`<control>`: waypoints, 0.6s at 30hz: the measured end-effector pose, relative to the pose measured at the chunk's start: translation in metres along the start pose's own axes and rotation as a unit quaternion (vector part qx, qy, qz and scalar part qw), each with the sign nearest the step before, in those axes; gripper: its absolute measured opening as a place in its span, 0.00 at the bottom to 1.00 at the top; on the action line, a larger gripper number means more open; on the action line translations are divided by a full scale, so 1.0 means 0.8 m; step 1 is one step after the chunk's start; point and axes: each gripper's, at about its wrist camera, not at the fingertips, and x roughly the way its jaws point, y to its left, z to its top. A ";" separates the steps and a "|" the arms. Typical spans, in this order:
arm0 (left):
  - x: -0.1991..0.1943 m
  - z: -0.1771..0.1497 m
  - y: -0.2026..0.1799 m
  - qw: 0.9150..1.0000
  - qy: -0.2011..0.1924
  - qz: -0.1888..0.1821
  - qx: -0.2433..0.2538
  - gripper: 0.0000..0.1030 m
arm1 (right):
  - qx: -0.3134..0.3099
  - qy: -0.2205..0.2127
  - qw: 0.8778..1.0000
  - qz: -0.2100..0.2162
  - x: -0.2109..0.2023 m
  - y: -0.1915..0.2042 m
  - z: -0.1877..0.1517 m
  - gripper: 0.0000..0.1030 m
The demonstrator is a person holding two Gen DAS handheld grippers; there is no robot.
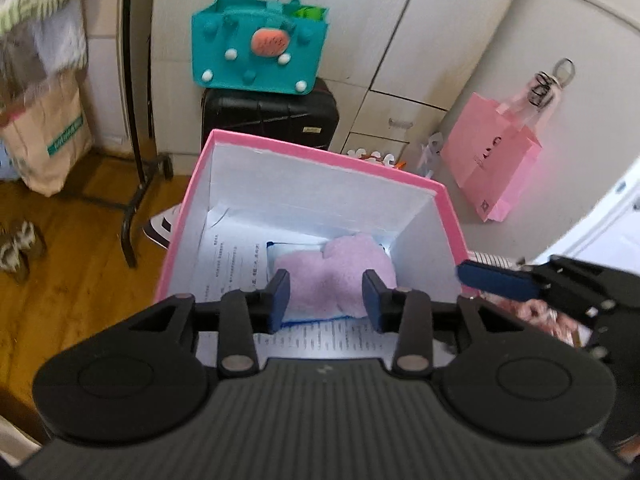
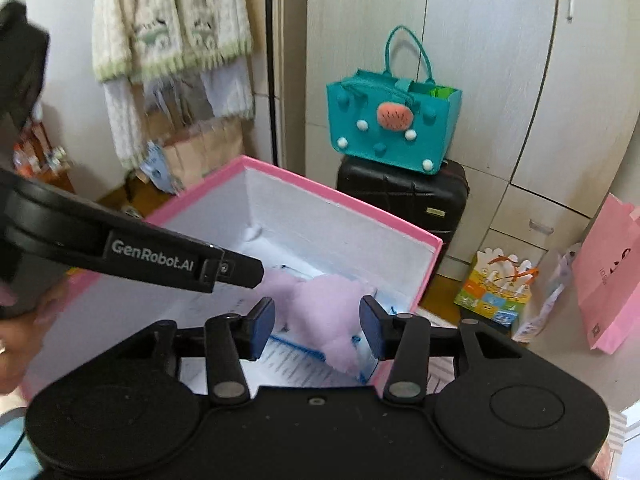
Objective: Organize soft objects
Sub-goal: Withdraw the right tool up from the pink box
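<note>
Both pairs of fingers stand apart with nothing between the pads. We see the left gripper (image 1: 325, 300) poised over the near rim of the pink box (image 1: 320, 152), its blue pads (image 1: 280, 300) framing the lilac plush cloth (image 1: 340, 276), which lies ahead of and below the fingertips on the box floor. Printed sheets (image 1: 232, 264) lie under the cloth and spread toward the left finger. In the right wrist view, the right gripper (image 2: 316, 328) frames the same cloth (image 2: 324, 300) from the box's other near side; here the cloth's long axis runs from beyond the left finger toward the near right corner, roughly diagonal to the finger line. We judge both grippers about equally near, each tilted downward into the box; whether either pad touches the cloth we cannot tell. The left gripper's body crosses the right view beyond its left finger, so the two tools converge over one opening. Farther ahead stand a black suitcase (image 2: 404, 196) bearing a teal felt bag (image 2: 392, 120), and a pink paper bag (image 1: 492, 160) to the right.
</note>
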 end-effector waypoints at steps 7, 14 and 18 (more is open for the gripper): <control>-0.065 -0.026 -0.023 0.998 -0.022 -0.002 0.067 0.40 | 0.009 -0.008 0.999 0.045 -0.076 0.006 -0.022 0.51; -0.136 -0.059 -0.043 0.993 -0.045 -0.015 0.110 0.43 | 0.001 -0.037 0.997 0.065 -0.152 0.027 -0.045 0.51; -0.178 -0.074 -0.056 0.989 -0.053 -0.025 0.132 0.46 | -0.011 -0.048 0.997 0.067 -0.193 0.040 -0.053 0.51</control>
